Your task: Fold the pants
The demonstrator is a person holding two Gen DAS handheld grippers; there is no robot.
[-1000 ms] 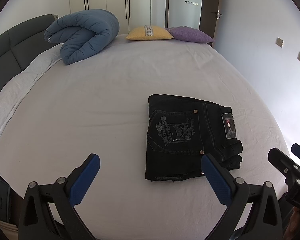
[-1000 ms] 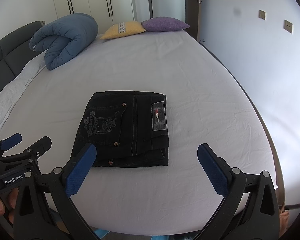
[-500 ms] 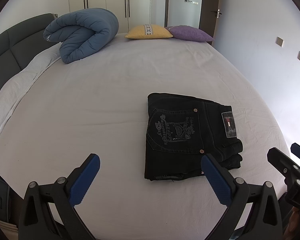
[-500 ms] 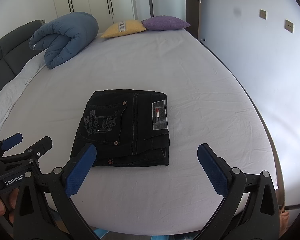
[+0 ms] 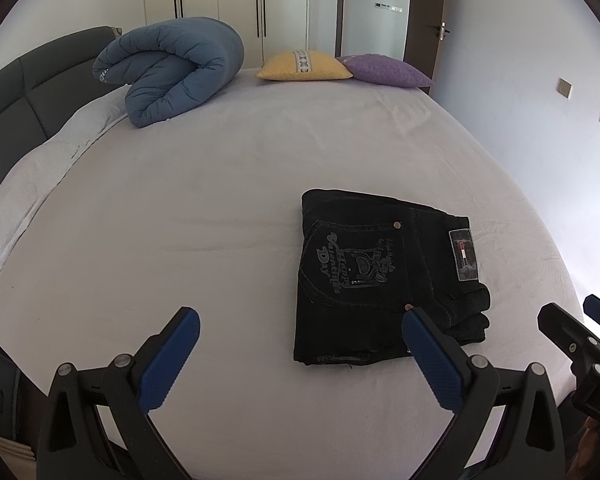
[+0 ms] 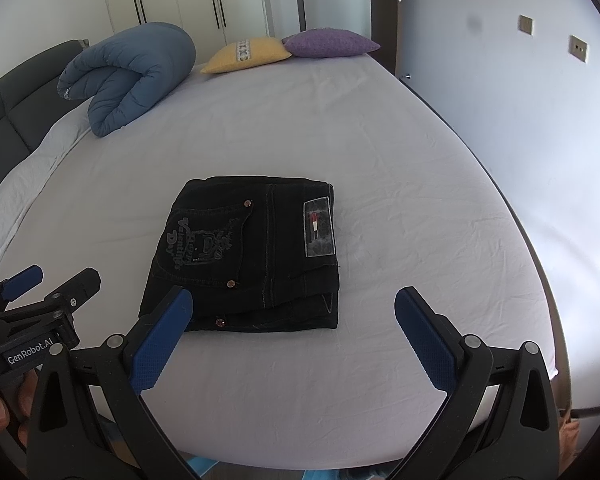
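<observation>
Black denim pants (image 6: pixel 252 256), folded into a thick squarish stack w/ embroidered pocket and stitched label patch, are seen at frame centre on the smooth white bedsheet (image 6: pixel 380 160). Left gripper (image 5: pixel 300 354) and right gripper (image 6: pixel 292 336), textured blue pads, are held spread wide, nothing gripped.

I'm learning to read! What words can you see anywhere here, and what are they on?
"GenRobot.AI": on the body of the black left gripper, seen from the right wrist camera.
"DA", cut off at the picture's edge: on the black right gripper.
"Valentine's Day": grey stitching on the pocket of the folded black denim pants; the smaller words above are unreadable.
Grey waistband patch: a red, white and dark stripe, no readable text.
</observation>
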